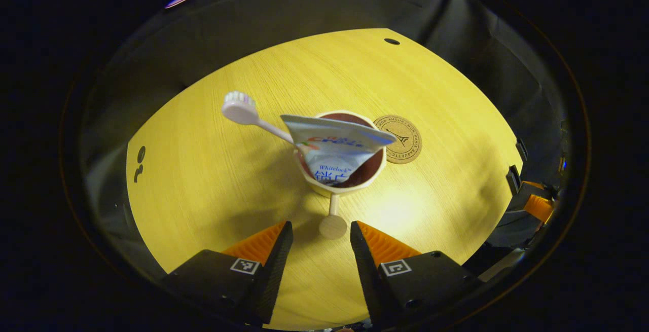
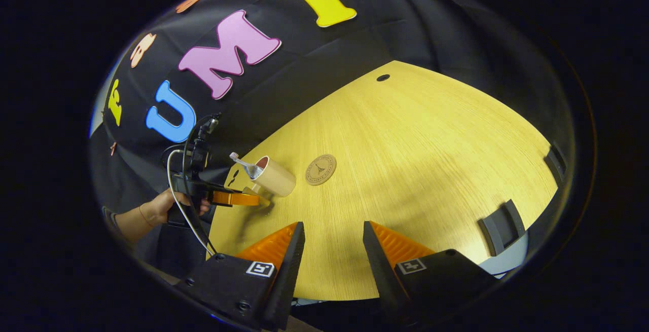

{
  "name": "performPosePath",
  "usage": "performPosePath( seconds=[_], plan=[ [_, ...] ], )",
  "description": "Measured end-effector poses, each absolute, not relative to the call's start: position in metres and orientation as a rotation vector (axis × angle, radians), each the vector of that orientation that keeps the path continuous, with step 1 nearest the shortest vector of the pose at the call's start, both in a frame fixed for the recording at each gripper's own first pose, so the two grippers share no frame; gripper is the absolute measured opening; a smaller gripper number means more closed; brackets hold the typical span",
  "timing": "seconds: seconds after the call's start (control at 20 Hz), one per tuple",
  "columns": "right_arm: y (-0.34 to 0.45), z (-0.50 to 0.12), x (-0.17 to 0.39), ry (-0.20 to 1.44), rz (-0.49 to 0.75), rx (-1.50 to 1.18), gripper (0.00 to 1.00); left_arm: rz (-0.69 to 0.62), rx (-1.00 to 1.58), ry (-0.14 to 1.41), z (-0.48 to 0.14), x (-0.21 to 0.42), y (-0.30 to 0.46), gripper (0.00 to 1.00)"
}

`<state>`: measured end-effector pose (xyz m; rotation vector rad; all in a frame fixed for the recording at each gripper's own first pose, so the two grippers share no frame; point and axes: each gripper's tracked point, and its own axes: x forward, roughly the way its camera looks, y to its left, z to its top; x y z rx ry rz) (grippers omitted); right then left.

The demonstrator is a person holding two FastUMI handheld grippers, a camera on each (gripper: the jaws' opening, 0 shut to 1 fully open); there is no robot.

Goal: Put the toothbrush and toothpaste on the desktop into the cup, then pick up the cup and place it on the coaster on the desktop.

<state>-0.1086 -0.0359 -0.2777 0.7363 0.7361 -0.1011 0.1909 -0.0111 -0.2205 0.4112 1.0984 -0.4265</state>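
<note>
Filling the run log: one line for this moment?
toothbrush, toothpaste in cup | cup beside coaster | left gripper open | right gripper open

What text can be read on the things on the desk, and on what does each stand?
"Whitelock": on the toothpaste tube in the cup.
Other print on the tube: blurred or creased, unreadable.
Ring of lettering on the coaster: too small to read.

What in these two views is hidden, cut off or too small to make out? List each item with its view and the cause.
- Toothbrush handle's lower end: left gripper view, hidden by the toothpaste and the cup wall.
- Toothpaste's lower part: left gripper view, sunk inside the cup.
- Coaster: left gripper view, near edge covered by the cup's rim.
- Cup contents: right gripper view, too small to tell apart.
- Left gripper fingertips: right gripper view, too small to judge.
</note>
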Motion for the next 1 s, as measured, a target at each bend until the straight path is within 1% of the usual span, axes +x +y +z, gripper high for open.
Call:
performPosePath(
  seconds=[0.35,0.5,0.6,0.75,1.0],
  plan=[
    [-0.059,-0.281,-0.116,0.731,-0.162,0.777,0.72,-0.431,0.49,1.134,-0.228,0.215,-0.022,0.72],
    [-0.061,-0.283,-0.117,0.733,-0.165,0.777,0.72,-0.447,0.522,1.149,-0.231,0.219,-0.028,0.71],
    [-0.062,-0.28,-0.115,0.734,-0.166,0.776,0.72,-0.461,0.528,1.166,-0.236,0.219,-0.034,0.68],
    [-0.062,-0.28,-0.115,0.737,-0.166,0.777,0.72,-0.453,0.542,1.188,-0.242,0.218,-0.037,0.68],
    [-0.064,-0.28,-0.112,0.739,-0.163,0.785,0.72,-0.459,0.544,1.177,-0.242,0.218,-0.037,0.68]
  ],
)
